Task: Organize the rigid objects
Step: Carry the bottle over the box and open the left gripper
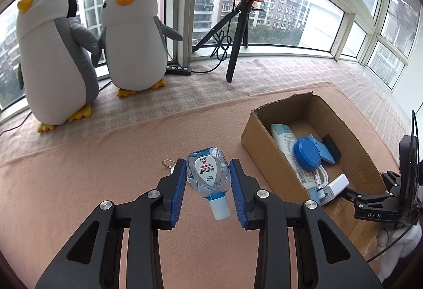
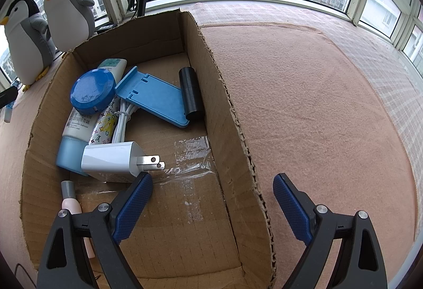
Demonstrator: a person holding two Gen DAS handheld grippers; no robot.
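Note:
A small clear bottle [image 1: 208, 172] with blue liquid and a pale blue cap lies on the pink cloth, cap toward me. My left gripper [image 1: 206, 166] has a blue pad against each side of it. A cardboard box [image 1: 260, 154] stands to the right. In it are a white tube, a round blue tin [image 2: 92, 93], a blue phone stand [image 2: 158, 101], a black cylinder [image 2: 190, 91], a white charger [image 2: 113, 159] and a pink bottle [image 2: 71, 204]. My right gripper [image 2: 212, 178] is open astride the box's right wall [image 2: 211, 64]. Its left finger is inside, near the charger's prongs.
Two plush penguins [image 1: 55, 51] stand at the back left by the window. A ring light on a black tripod [image 1: 238, 32] with a cable stands at the back centre. A metal key ring [image 1: 168, 163] lies behind my left finger. Pink cloth [image 2: 317, 104] stretches right of the box.

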